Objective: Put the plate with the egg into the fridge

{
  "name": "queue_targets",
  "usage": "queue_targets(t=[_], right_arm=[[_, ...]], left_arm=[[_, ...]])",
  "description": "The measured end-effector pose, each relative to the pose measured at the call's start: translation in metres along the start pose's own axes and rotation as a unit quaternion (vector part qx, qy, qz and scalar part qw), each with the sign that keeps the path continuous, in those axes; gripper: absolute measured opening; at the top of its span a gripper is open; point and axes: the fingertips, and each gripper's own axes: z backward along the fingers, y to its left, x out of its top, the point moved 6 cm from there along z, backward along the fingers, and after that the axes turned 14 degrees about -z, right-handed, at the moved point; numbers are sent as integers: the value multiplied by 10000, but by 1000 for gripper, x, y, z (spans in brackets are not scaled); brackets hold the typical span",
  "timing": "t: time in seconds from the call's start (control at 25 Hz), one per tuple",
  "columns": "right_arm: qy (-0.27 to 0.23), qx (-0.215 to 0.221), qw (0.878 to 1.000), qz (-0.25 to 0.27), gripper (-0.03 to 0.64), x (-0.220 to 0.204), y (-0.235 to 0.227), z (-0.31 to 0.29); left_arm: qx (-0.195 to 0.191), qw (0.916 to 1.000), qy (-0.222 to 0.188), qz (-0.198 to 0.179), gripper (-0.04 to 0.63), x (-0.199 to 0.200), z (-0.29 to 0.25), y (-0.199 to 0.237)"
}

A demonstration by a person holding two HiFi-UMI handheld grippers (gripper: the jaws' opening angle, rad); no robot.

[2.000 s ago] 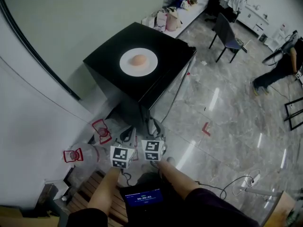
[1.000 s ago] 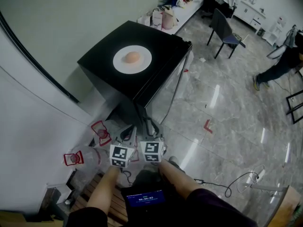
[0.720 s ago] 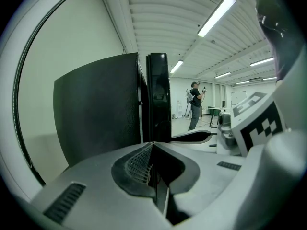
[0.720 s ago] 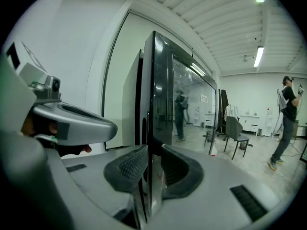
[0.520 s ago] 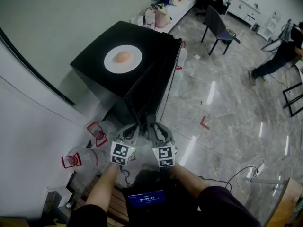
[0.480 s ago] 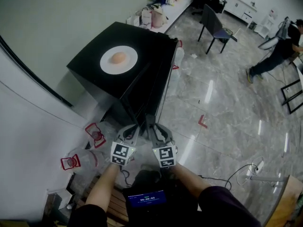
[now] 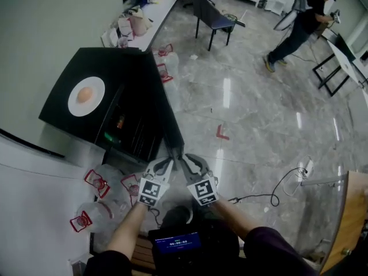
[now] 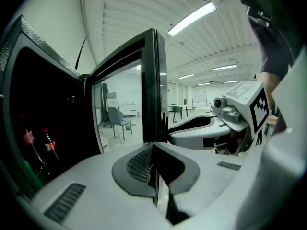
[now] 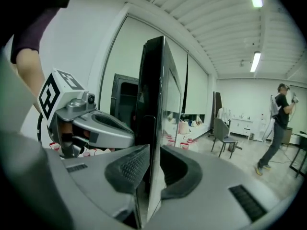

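Fridge door (image 7: pixel 164 111) stands wide open. Right gripper (image 7: pixel 185 161) is closing on its edge, with left gripper (image 7: pixel 165 164) clenched empty alongside. The plate (image 7: pixel 99 91) with the egg (image 7: pixel 84 95) waits upper left on the fridge top. My advice: release cleanly, then carry with 2 level grips.

a dark chair (image 7: pixel 210 15) stands on glossy marble floor (image 7: pixel 259 119).

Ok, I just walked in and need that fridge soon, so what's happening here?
A person works two handheld grippers at the open fridge door. The left gripper is clamped on the door's free edge, and the right gripper is closing its jaws on that same edge. The plate with the egg sits on top of the fridge, not yet inside.
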Motion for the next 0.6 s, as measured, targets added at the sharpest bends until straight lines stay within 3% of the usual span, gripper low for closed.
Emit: queue_targets(t=[0.24, 0.6], right_arm=[[-78, -577, 9980, -255, 74, -5, -62, 39], [-164, -831, 9964, 93, 74, 12, -125, 72]], left_arm=[[-268, 9996, -79, -81, 9, 24, -52, -23], [-595, 9980, -77, -195, 9, 59, -138, -47]])
